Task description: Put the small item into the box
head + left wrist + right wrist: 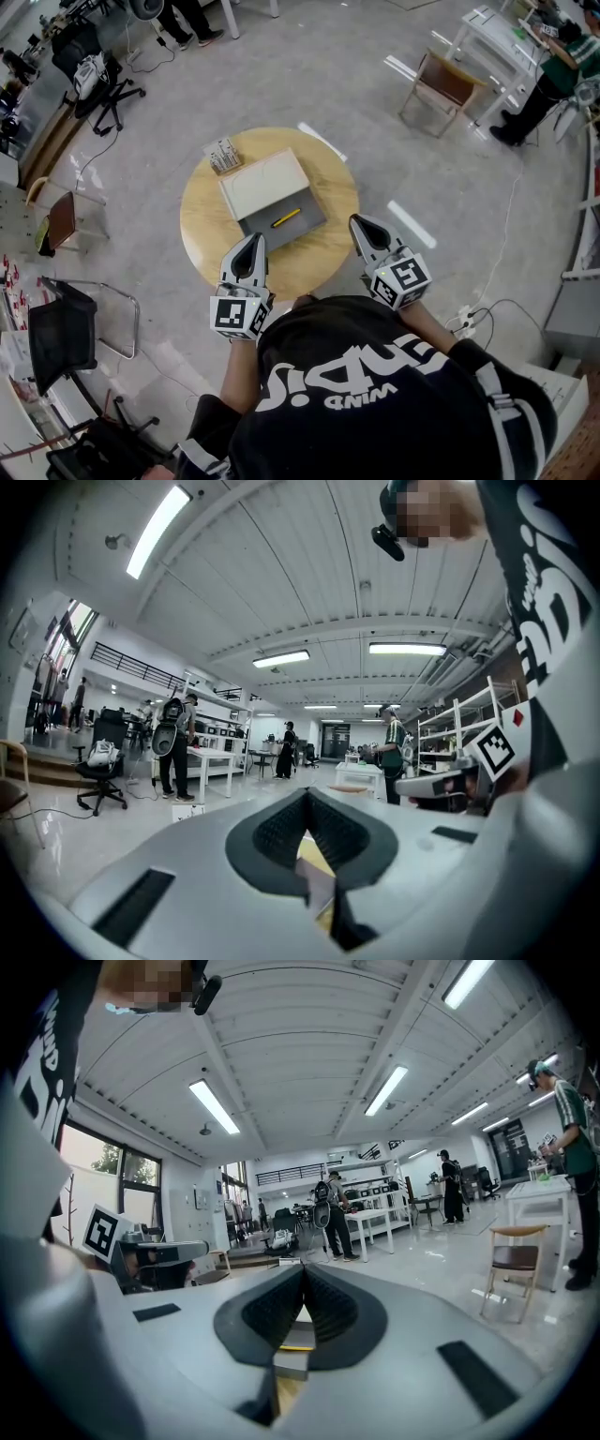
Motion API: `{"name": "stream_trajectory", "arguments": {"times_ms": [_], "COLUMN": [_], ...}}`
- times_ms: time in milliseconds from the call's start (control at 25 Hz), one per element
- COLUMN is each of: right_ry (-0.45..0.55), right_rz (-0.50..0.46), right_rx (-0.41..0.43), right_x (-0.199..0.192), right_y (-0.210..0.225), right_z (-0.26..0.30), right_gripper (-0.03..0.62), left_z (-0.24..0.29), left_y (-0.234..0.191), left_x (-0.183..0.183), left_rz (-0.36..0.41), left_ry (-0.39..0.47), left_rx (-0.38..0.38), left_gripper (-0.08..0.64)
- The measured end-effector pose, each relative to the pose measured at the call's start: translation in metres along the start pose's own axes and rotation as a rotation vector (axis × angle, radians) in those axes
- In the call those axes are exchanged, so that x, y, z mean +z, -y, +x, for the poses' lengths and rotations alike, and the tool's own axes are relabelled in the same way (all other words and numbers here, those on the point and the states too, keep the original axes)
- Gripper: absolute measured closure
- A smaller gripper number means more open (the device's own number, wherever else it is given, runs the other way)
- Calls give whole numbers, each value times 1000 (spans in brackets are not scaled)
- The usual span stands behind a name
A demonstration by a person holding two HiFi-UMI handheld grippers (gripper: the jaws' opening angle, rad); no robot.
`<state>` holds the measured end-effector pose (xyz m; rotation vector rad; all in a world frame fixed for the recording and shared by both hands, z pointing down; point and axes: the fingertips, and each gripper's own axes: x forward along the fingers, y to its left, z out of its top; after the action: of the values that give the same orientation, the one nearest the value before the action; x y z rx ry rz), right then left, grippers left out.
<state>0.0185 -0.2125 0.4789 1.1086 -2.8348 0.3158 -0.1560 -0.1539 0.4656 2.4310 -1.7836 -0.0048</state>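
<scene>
A grey box (277,221) stands in the middle of the round wooden table (206,225), its white lid (262,182) folded back on the far side. A small yellow item (286,218) lies inside the box. My left gripper (253,241) hovers over the table's near left edge, jaws shut and empty. My right gripper (357,224) hangs at the near right edge, shut with nothing in it. In the right gripper view a sliver of the box and the yellow item (291,1338) shows through the gap below the tips.
A small patterned packet (223,155) lies on the table's far left. A wooden chair (442,84) and a white table (497,42) stand far right, a dark chair (61,333) near left, an office chair (98,80) far left. People stand at the room's edges.
</scene>
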Motion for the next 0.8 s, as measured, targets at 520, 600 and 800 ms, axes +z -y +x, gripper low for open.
{"name": "stream_trajectory", "arguments": {"times_ms": [520,600,800], "right_ry": [6,6,1], "right_rz": [0,2,2], "right_rx": [13,13,18], "right_x": [0,-1,-1], "right_y": [-5,-4,-1], "right_z": [-3,-3,-1], "right_gripper": [589,589,589], "left_z": [-3,-1,2], "left_y": [6,7,9], "left_x": [-6,-8,-11], "left_rz": [-10,-11,-16], "left_ry": [-35,-40,-48], "left_rx": [-4,-6,-12], "left_gripper": [551,551,551]}}
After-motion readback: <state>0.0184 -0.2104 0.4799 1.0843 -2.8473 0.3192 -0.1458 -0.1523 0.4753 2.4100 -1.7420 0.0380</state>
